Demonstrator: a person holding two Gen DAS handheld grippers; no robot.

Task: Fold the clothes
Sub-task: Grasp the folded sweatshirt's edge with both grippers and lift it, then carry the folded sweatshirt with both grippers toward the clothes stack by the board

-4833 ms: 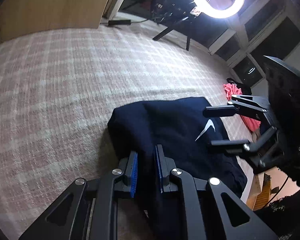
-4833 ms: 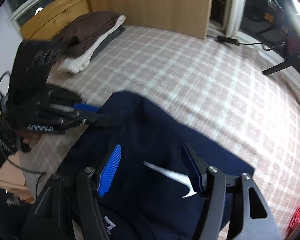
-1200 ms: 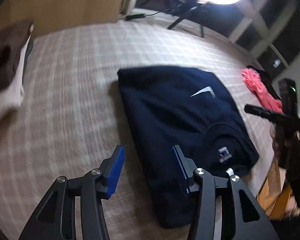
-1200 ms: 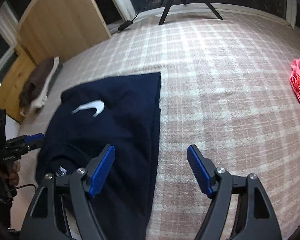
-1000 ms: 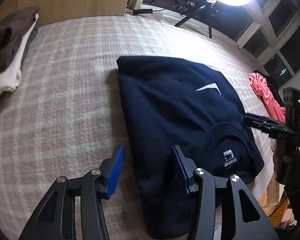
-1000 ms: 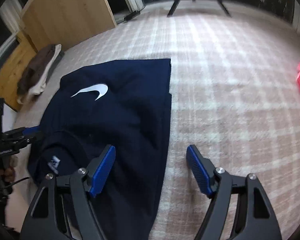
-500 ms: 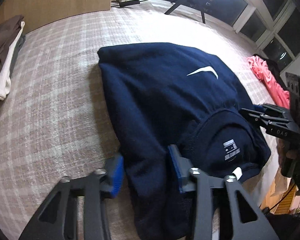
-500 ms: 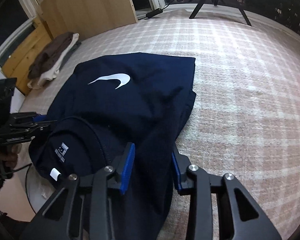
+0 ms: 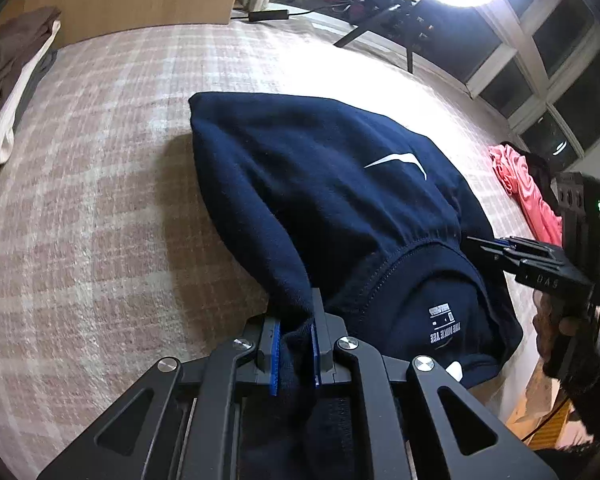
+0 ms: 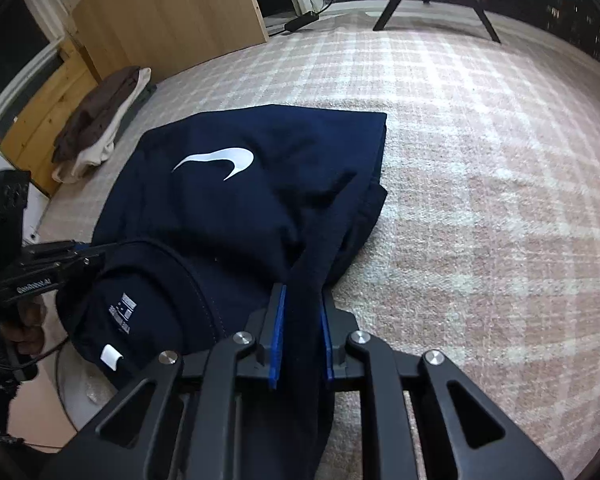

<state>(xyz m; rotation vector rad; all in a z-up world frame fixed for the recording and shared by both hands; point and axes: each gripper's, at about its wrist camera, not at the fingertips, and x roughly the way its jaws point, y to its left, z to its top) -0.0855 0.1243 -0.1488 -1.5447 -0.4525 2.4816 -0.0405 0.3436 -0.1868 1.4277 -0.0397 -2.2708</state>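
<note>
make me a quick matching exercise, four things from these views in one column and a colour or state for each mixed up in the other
Things:
1. left tongs
2. swoosh logo
3. crumpled garment
4. folded pile

Colour or state:
A. pink
B. white
C. brown on cream
D. shut on navy t-shirt

Pairs: 1-D, 2-B, 3-A, 4-C
</note>
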